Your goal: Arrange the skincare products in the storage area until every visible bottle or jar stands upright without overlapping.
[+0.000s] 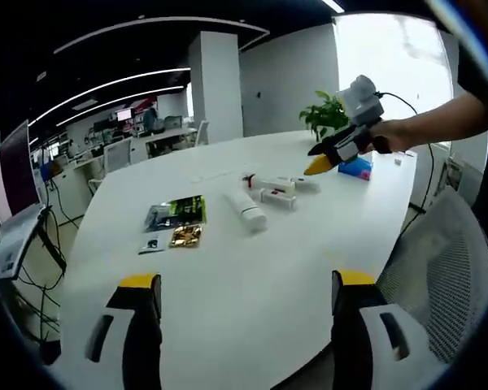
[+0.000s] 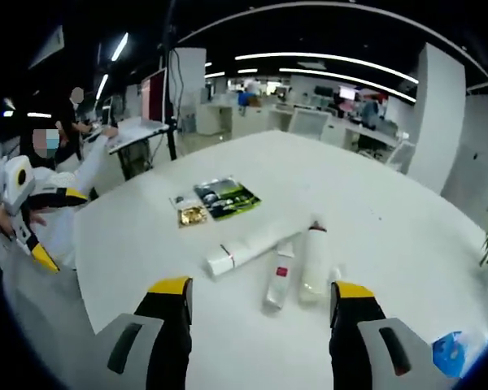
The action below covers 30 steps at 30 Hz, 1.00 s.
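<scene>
Three white skincare tubes lie flat on the white table point(image 1: 228, 276). In the left gripper view the biggest tube point(image 1: 245, 210) is nearest, and two slimmer ones point(image 1: 280, 199) point(image 1: 273, 184) lie just behind it. My left gripper point(image 1: 246, 286) hangs open over the near table edge, well short of them. My right gripper point(image 1: 332, 154) comes in from the right, beyond the tubes. In the right gripper view the tubes point(image 2: 242, 249) point(image 2: 281, 278) point(image 2: 313, 260) lie side by side just ahead of my open right gripper point(image 2: 260, 294), with nothing between its fingers.
A green-and-black sachet point(image 1: 177, 212), a gold sachet point(image 1: 185, 236) and a small packet point(image 1: 151, 244) lie left of the tubes. A blue object point(image 1: 356, 168) sits near the far edge by a plant point(image 1: 325, 114). A mesh chair point(image 1: 439, 260) stands at the right.
</scene>
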Each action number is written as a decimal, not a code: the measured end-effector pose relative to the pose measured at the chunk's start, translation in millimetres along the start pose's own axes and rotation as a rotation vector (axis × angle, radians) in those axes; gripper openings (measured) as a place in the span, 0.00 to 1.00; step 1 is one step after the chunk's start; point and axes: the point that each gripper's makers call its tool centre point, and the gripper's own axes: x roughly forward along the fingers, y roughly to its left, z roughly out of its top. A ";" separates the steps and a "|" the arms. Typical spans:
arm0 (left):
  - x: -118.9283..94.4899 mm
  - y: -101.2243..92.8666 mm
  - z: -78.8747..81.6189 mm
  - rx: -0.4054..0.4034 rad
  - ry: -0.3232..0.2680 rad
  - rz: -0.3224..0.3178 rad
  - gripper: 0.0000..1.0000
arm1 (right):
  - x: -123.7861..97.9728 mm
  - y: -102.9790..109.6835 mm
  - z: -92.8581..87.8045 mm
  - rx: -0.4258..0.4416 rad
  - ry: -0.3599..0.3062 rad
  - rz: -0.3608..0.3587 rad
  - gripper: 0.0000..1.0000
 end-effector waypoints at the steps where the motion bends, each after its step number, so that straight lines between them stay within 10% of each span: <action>1: 0.5 0.0 0.7 0.000 -0.001 0.000 0.79 | 2.9 3.3 0.7 -0.008 0.011 0.015 0.73; 30: -4.6 13.8 13.4 -0.050 -0.114 0.064 0.81 | 51.4 12.3 2.9 0.069 0.134 0.124 0.72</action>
